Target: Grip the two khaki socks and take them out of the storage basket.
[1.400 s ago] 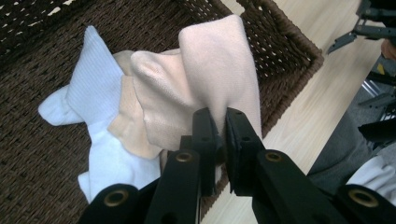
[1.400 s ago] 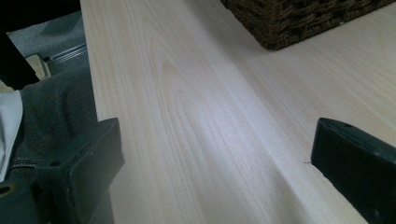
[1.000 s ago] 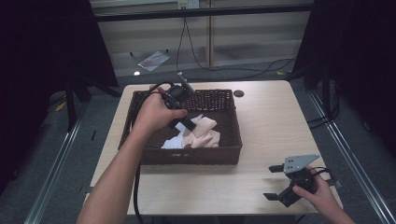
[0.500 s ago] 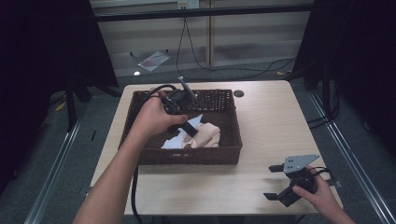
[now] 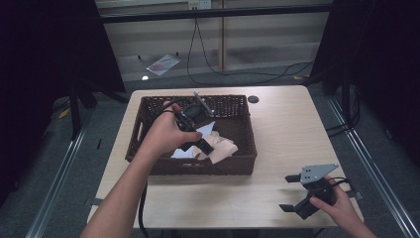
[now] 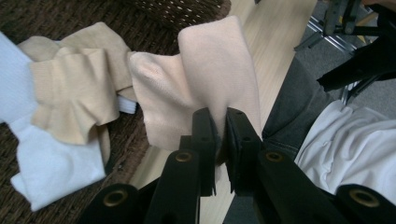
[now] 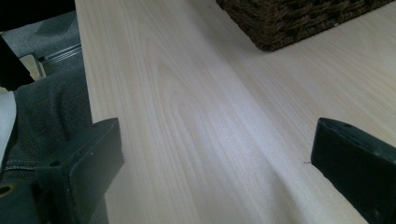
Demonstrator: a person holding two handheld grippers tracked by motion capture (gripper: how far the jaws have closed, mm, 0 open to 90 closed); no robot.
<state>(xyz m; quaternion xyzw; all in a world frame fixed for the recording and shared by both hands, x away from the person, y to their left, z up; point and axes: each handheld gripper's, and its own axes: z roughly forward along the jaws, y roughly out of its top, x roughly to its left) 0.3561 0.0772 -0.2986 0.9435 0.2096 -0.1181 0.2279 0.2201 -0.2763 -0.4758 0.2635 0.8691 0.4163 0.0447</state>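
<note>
Two grippers are in use at a light wooden table (image 5: 277, 144). High view: the left gripper (image 5: 204, 145) is held over a dark wicker basket (image 5: 148, 106) that stands on the left half of the table. Its jaws point down toward the cloth items in the basket, where a beige sock (image 5: 222, 148) lies beside a white cloth (image 5: 184, 152). The right gripper (image 5: 296, 193) rests on the table near the front right corner, well apart from the basket, held by the right hand (image 5: 337, 208). Its jaws stand wide apart with nothing between them.

Left gripper view: the two black jaws are clamped on a fold of the beige sock (image 6: 205, 79), and the fabric bunches upward from between the pads. The gripped part of the sock hangs at the basket's edge, with the table beyond it. A second beige sock (image 6: 77, 88) lies crumpled in the basket to the left, partly on top of the white cloth (image 6: 51, 172).

Right gripper view: both jaws are spread to the picture's sides over bare table (image 7: 196, 116). One corner of the wicker basket (image 7: 289, 21) appears at the top right.
</note>
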